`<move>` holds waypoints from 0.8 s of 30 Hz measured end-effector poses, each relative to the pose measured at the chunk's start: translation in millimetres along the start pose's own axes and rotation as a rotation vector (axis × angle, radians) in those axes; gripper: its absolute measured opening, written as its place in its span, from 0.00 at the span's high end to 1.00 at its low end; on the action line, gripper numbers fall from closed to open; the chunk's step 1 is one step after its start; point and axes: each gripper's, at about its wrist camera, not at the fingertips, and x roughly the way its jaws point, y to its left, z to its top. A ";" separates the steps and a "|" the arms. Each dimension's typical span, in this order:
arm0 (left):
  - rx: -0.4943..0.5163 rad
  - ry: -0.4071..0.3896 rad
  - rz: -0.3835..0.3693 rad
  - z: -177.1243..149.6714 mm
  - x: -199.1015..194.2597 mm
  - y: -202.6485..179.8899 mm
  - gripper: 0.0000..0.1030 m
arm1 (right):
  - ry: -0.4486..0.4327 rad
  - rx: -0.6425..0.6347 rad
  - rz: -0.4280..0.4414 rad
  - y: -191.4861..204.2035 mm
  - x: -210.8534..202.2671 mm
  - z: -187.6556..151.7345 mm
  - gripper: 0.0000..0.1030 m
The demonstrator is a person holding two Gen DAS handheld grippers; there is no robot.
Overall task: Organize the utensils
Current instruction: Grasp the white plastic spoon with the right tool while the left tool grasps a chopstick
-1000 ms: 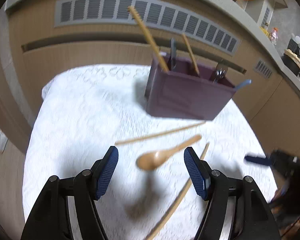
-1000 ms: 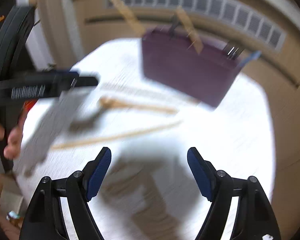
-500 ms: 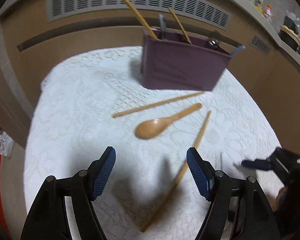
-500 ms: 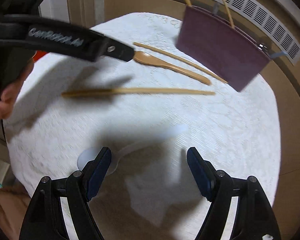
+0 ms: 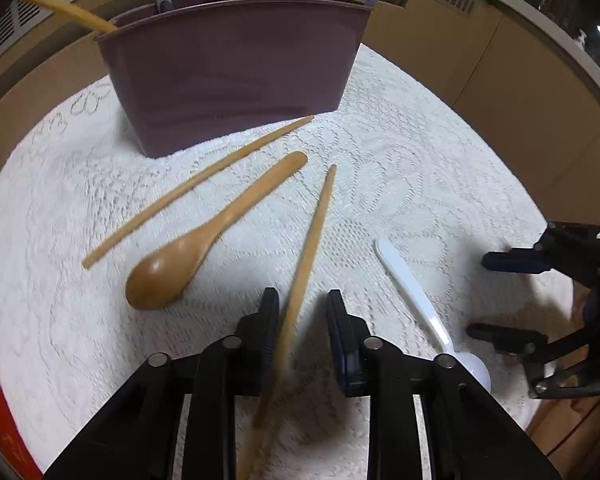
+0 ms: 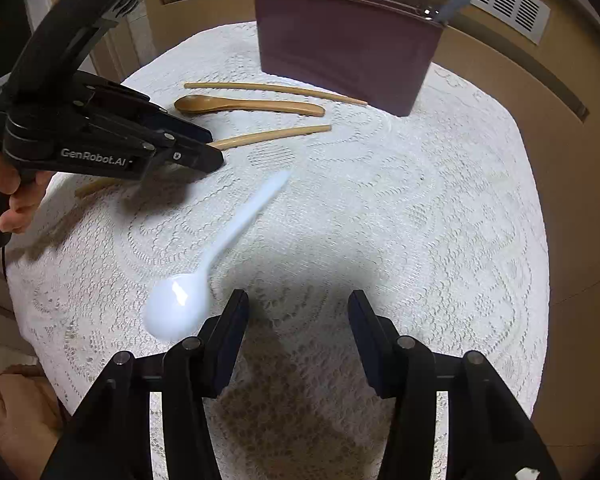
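Your left hand-held gripper (image 5: pixel 302 322) has its jaws narrowed around a wooden chopstick (image 5: pixel 308 248). The stick runs between the pads and out ahead toward the bin. Can't tell whether the pads (image 5: pixel 269 320) are actually pinching it; a gap shows on the right-pad side. In the right wrist view the same chopstick (image 6: pixel 276 135) sticks out past the left hand-held gripper's tips (image 6: pixel 204 152), with its tail end visible behind them over the cloth.

Just left of that stick, ahead of your left hand-held gripper: a wooden spoon (image 5: pixel 204 240), bowl nearest you, handle pointing at the bin. Beyond it lies a second chopstick (image 5: pixel 196 184), far tip close to the bin's base, touching or not I can't say.

The purple utensil bin (image 5: pixel 236 72) stands upright at the far side of the table (image 5: pixel 440 168), which is covered in white lace cloth. It already holds several utensils, handles sticking out of the top.

Your right hand-held gripper (image 6: pixel 296 320) is wide open and holds nothing. It sits low over the cloth. The white plastic spoon (image 6: pixel 204 276) lies just ahead-left of it, bowl beside the left finger (image 6: pixel 228 336), handle angled away toward the bin. It's blurred in that view. From the left wrist view the white spoon (image 5: pixel 416 296) lies right of your left hand-held gripper, between the two hand-held grippers.
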 end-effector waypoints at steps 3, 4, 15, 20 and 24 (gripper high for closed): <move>0.010 0.024 0.021 4.2 2.4 -2.6 0.79 | -0.011 0.058 0.040 -10.0 1.3 5.7 0.63; 0.013 0.027 0.033 4.0 2.8 -4.0 0.79 | -0.016 0.091 0.076 -12.3 1.1 10.2 0.66; 0.012 0.035 0.081 -1.7 4.2 -8.4 0.78 | -0.007 0.155 0.149 13.9 20.3 48.7 0.71; 0.010 0.036 0.078 -1.4 5.4 -7.4 0.78 | 0.002 0.089 0.082 23.3 33.2 50.3 0.74; 0.010 0.037 0.079 -4.0 1.4 -6.7 0.78 | -0.006 0.022 0.003 26.0 33.8 48.9 0.92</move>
